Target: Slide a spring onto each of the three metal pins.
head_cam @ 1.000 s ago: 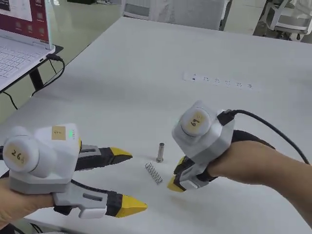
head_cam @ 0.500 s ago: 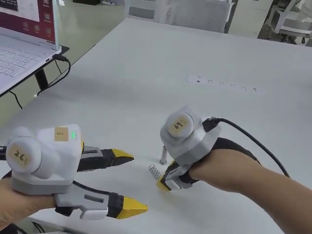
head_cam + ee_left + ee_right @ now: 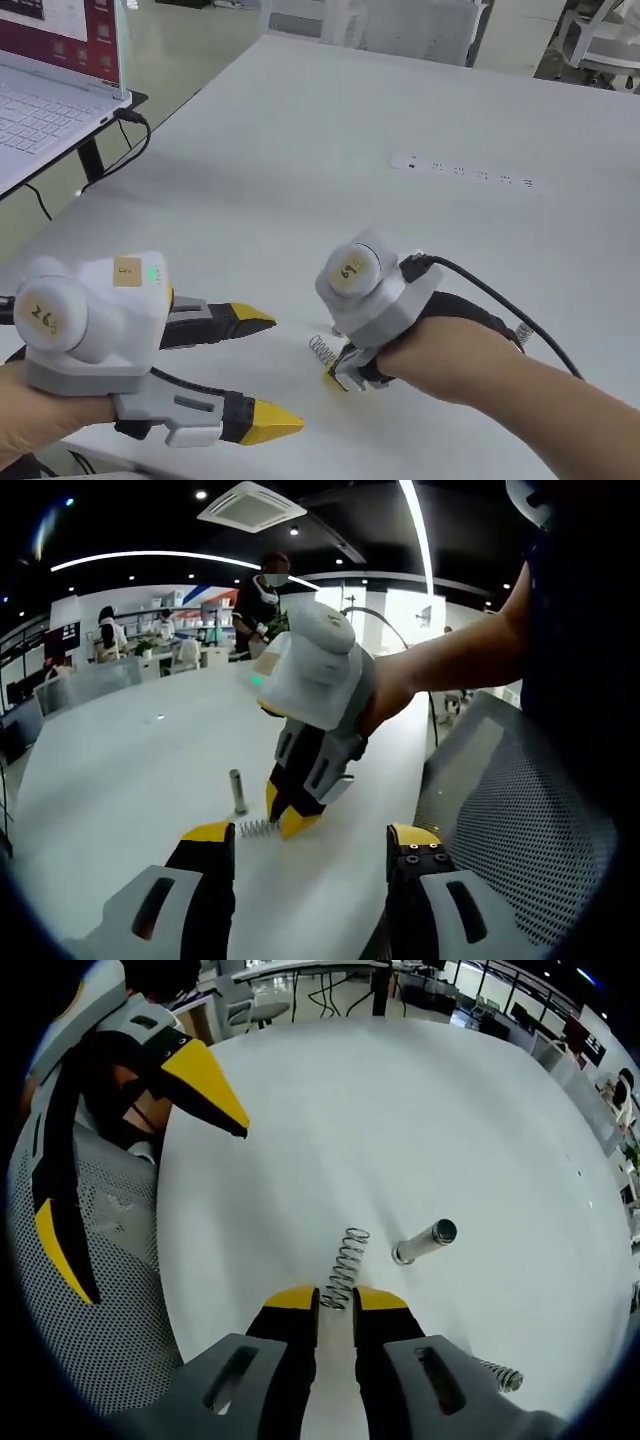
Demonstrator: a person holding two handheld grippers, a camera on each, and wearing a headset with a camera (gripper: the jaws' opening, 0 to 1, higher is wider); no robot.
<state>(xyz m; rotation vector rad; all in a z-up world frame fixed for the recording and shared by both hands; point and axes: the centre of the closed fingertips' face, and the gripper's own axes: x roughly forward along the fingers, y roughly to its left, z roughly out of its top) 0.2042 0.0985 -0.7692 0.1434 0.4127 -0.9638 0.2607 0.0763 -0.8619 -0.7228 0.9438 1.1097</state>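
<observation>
Fingers (image 3: 290,1305) of the right gripper (image 3: 335,1302) sit narrowed around the near end of the spring (image 3: 346,1260) lying on the worktop (image 3: 400,1110); whether they pinch it I cannot tell. Caught so near its tip, it may flick away before reaching the upright pin (image 3: 425,1242) at two o'clock. On the left gripper (image 3: 311,834) the fingers gape, empty.

Two springs (image 3: 345,1265) (image 3: 497,1372), one metal pin (image 3: 425,1241), two hand-held grippers (image 3: 285,372) (image 3: 335,1298) and one laptop (image 3: 40,100).
</observation>
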